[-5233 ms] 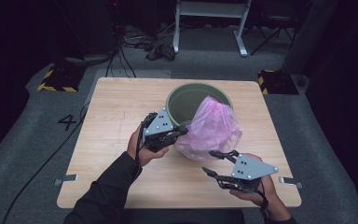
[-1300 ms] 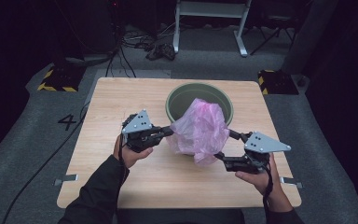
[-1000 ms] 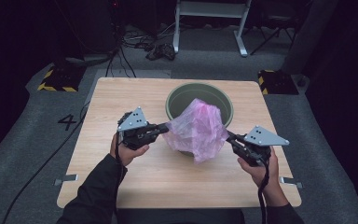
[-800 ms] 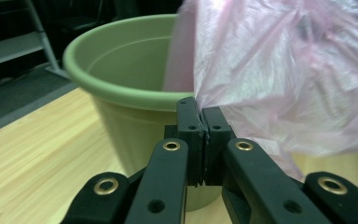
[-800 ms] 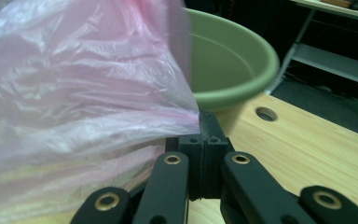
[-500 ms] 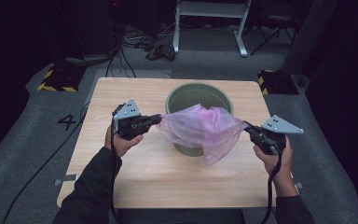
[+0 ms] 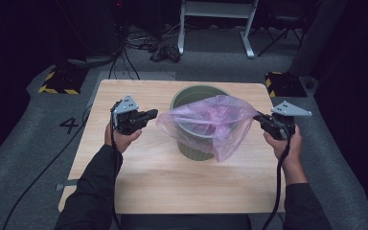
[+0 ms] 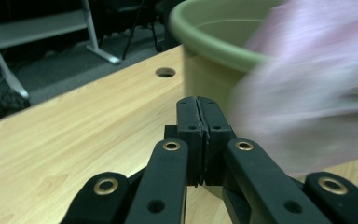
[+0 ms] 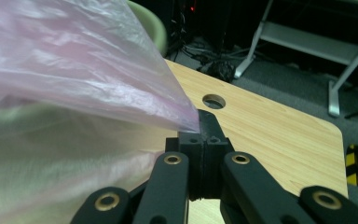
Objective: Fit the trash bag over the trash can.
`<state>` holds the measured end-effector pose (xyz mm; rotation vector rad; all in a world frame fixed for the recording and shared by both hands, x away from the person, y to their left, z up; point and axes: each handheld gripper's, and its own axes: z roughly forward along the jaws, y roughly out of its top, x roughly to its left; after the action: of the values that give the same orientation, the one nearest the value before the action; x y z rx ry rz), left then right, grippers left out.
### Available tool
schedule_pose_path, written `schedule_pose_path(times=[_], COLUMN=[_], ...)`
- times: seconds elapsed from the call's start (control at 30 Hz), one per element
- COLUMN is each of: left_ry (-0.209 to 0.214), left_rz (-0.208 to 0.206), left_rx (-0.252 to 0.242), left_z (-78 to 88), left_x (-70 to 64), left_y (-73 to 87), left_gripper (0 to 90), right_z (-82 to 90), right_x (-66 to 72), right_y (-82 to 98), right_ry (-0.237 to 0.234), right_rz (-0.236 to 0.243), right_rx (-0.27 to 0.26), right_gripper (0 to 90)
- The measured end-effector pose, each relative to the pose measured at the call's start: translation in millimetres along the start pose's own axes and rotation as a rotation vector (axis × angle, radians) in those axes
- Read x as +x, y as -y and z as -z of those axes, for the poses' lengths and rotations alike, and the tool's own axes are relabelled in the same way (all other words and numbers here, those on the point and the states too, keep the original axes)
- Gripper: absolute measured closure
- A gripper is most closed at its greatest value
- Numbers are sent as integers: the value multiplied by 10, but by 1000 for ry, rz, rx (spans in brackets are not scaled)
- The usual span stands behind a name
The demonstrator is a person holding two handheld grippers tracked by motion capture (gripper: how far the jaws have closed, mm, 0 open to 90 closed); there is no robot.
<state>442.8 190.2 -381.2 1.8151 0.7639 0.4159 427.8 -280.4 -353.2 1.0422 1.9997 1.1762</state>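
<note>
The wooden table [image 7: 139, 182] carries the green bin [image 7: 191, 98] near its far edge; the pink plastic bag [image 7: 206, 122], bunched a second ago, is now stretched wide over the bin's mouth, so it looks ready to line the rim; it is thin, translucent, wrinkled; the left gripper [image 7: 149, 115] and right gripper [image 7: 261, 120] each stay clamped on a bag edge.
</note>
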Motion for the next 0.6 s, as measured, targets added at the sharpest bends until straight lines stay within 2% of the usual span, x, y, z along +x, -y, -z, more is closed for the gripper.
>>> schedule_pose_path(times=[0.1, 0.17, 0.23, 0.27, 0.33, 0.4, 0.5, 0.53, 0.6], left_ry=[1, 13, 23, 36, 69, 84, 132, 139, 184], left_rz=[32, 24, -2, -16, -26, -29, -46, -57, -79], left_rx=[-8, -24, -36, -36, -52, -76, -113, -123, -127], left_z=[-28, 13, 85, 129, 219, 300, 382, 400, 412], left_x=[74, 54, -9, -41, -109, -190, -313, -361, -449], left_y=[50, 56, 35, 15, -22, -59, -129, -156, -208], left_gripper=[898, 863, 716, 631, 482, 329, 222, 212, 190], right_z=[-102, -124, -94, -81, -61, -52, -44, -42, -35], right_x=[-92, -97, -62, -45, -41, -51, -64, -58, -42], right_y=[-19, -26, -35, -41, -49, -59, -84, -95, -122], right_ry=[-15, -13, -24, -16, -16, -9, -1, 4, 2], right_rz=[-35, -39, -30, -18, -17, -14, -16, -11, 2], right_rx=[20, 18, 0, -2, -8, -7, -9, -9, -11], right_gripper=[900, 900, 900, 900, 900, 889, 870, 862, 862])
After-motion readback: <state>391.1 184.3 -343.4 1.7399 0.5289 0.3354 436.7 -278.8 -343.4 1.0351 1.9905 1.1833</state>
